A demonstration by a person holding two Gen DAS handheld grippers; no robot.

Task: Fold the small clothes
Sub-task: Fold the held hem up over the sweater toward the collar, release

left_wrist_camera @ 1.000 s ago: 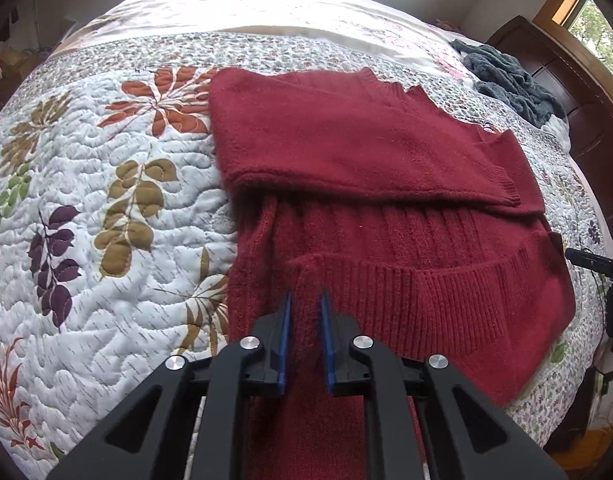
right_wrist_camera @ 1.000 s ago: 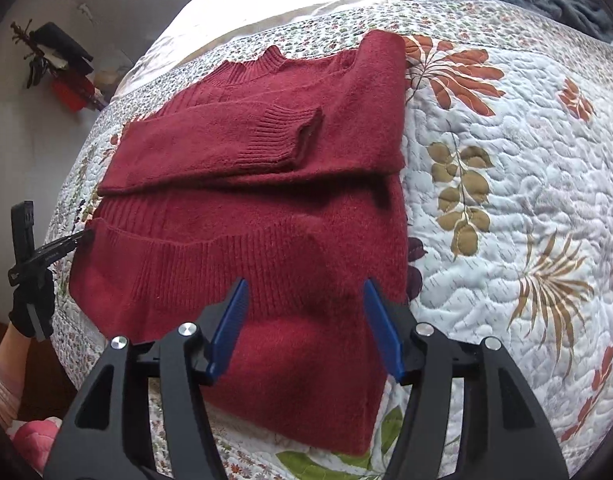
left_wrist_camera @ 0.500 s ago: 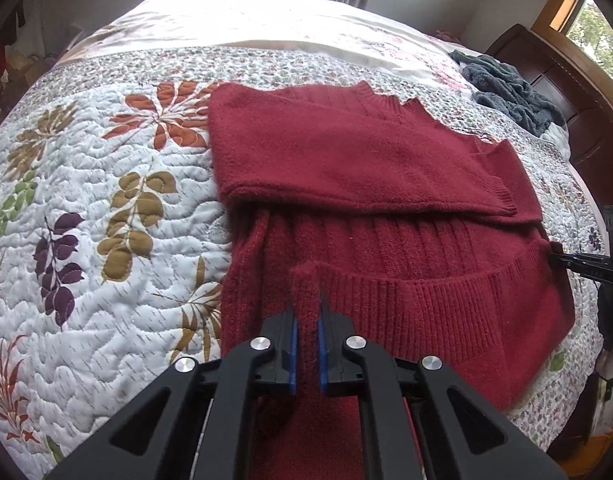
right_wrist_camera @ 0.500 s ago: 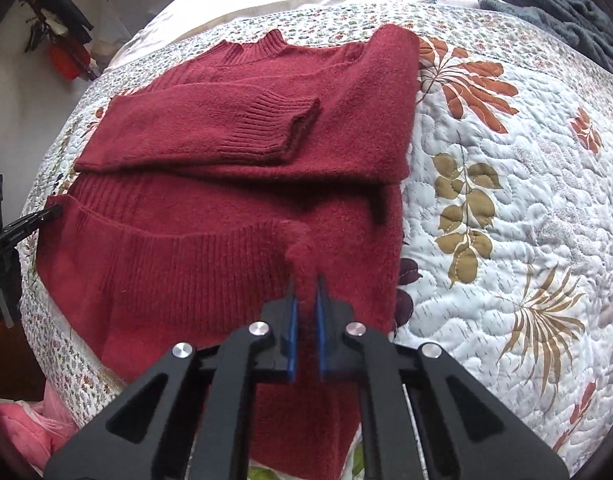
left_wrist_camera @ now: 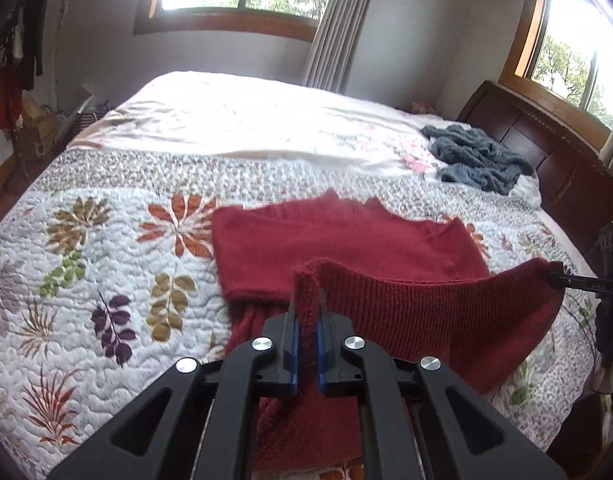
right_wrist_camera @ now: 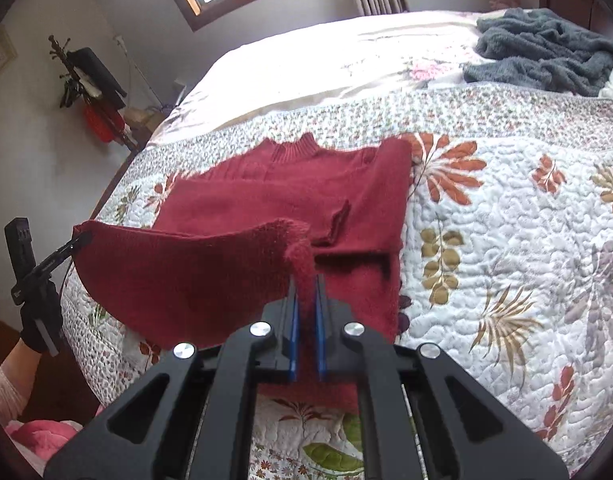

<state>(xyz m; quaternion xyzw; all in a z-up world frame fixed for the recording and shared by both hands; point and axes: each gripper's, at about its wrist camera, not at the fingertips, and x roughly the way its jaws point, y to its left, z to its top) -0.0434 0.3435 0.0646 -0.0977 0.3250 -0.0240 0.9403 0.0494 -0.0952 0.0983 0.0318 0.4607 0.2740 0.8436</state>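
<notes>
At the left, the left gripper [left_wrist_camera: 306, 312] has its jaws clenched on one hem corner of the red sweater [left_wrist_camera: 330, 240], which lies on the quilted bed [left_wrist_camera: 106, 264]. The ribbed hem hangs lifted between grippers. At the right, the right gripper [right_wrist_camera: 305, 296] pinches the other corner.

Black two-finger grippers [left_wrist_camera: 306, 312] [right_wrist_camera: 305, 292], blue-padded fingers [left_wrist_camera: 292, 344], silver screws; black glove [right_wrist_camera: 40, 320], pale pink sleeve [right_wrist_camera: 2, 392].

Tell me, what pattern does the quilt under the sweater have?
The quilt is white with leaf prints in orange, olive, purple and green, clearest in the right wrist view.
</notes>
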